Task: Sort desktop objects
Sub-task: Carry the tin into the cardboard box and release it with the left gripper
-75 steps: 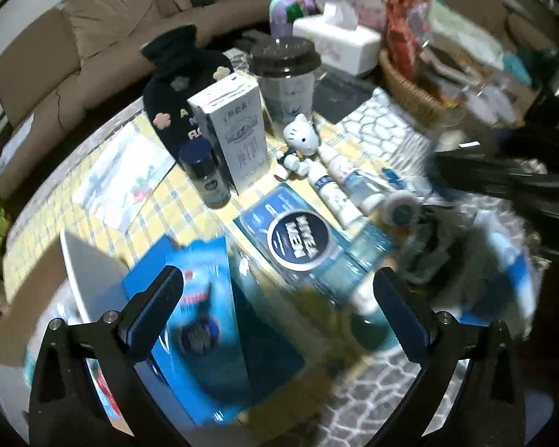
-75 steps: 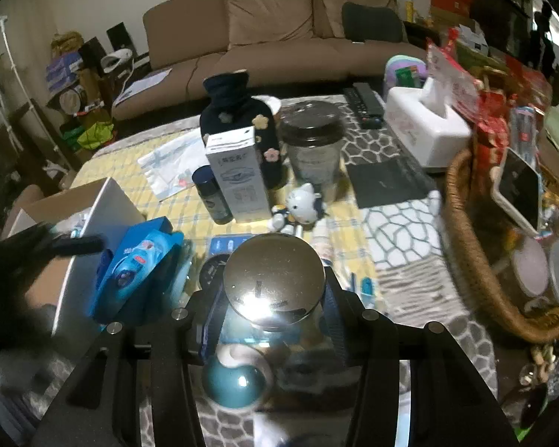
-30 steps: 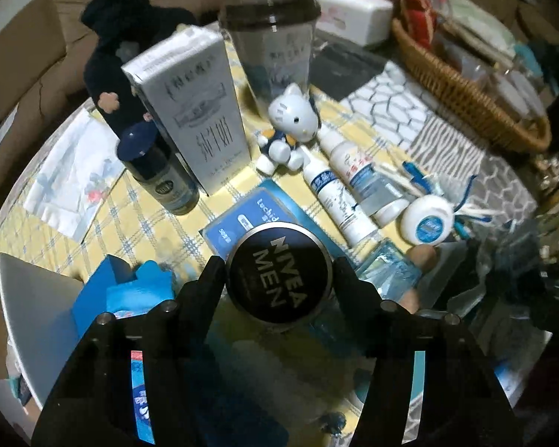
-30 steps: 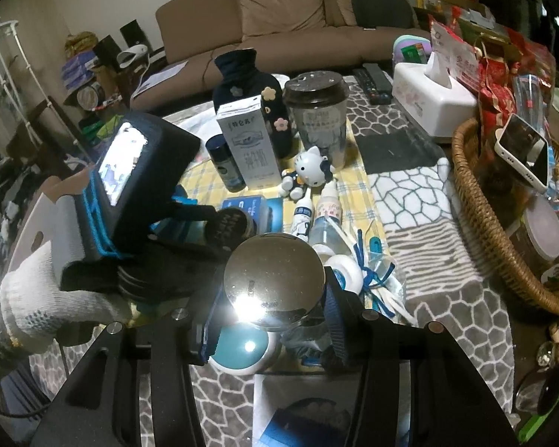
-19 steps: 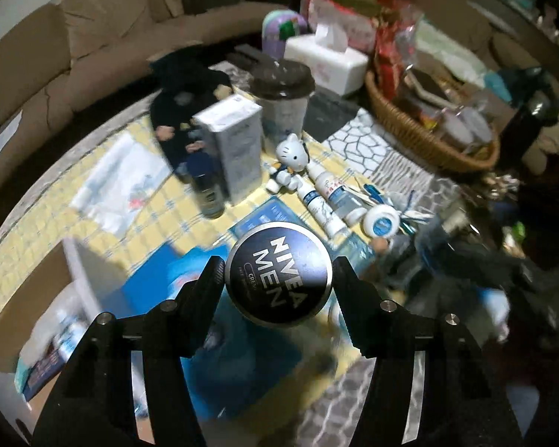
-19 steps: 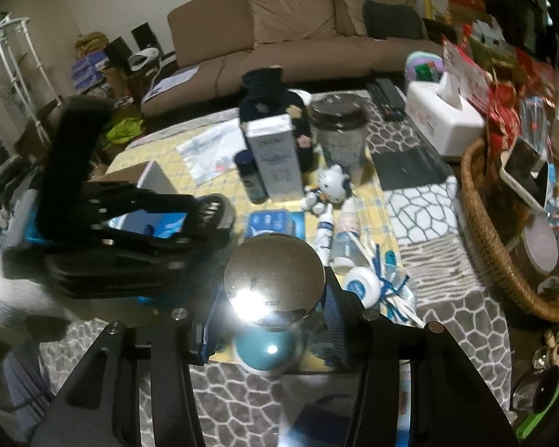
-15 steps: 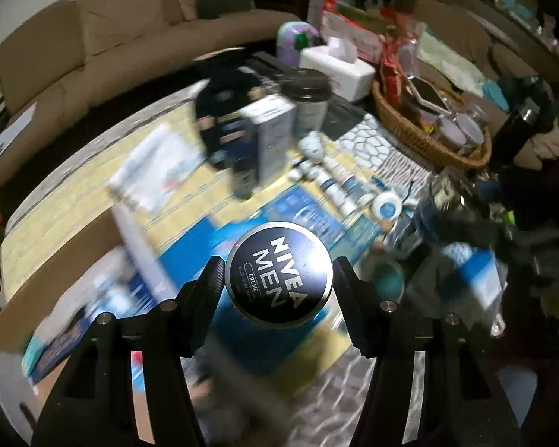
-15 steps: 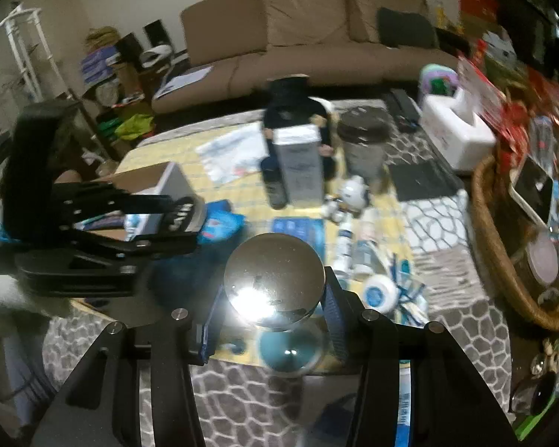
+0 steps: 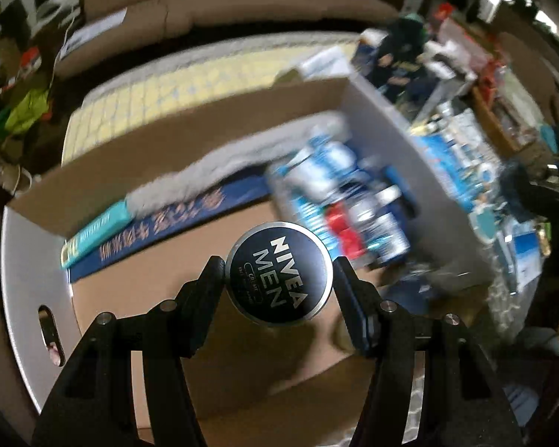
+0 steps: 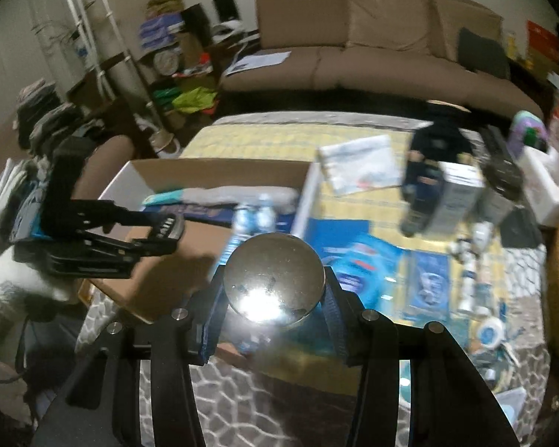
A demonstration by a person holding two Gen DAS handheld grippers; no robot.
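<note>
Left gripper (image 9: pixel 278 273): fingers pinch the cream tin (image 9: pixel 279 273) by its rim, above the open cardboard box (image 9: pixel 33 257).
Right gripper (image 10: pixel 274 283): fingers pinch a shiny metal lid (image 10: pixel 274 281), near the box's right side.
Handling: the tin is likely stiff, light and smooth-sided, so a rim grip across its width suits.
Orientation: round and flat; printed lid faces the camera, short axis along the fingers.

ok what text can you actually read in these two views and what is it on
"NIVEA MEN" on the lid of the round tin held in the left gripper.
Gold characters on the dark blue box inside the cardboard box: too blurred to read.
Smaller print on the tin lid: too small.
Labels on the blue packs on the table: blurred.
</note>
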